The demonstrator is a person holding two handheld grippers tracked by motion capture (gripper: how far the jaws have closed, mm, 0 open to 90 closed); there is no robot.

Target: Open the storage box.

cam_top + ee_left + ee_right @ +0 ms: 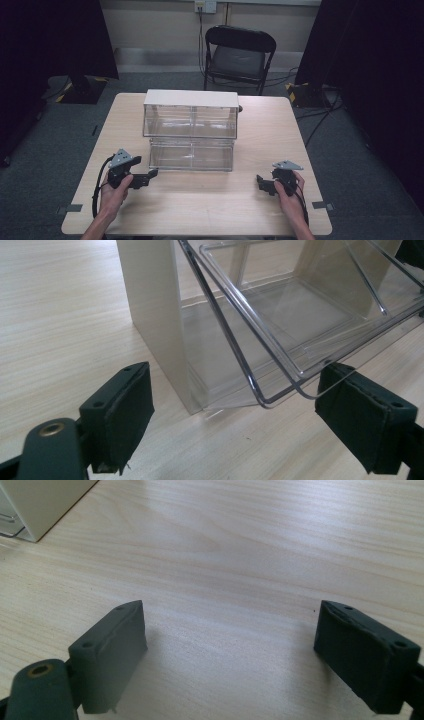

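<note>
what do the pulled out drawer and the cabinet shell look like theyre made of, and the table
The drawer looks like clear, glossy hard plastic: the table grain shows through it and its edges catch highlights. The cabinet shell looks like matte cream board or opaque plastic; which one is unclear. The table shows pale wood grain, probably laminate with a satin sheen.

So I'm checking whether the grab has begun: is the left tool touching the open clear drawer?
Apart. The left gripper view shows the left tool wide open, the clear drawer corner ahead between its jaws, bare table visible between.
</note>
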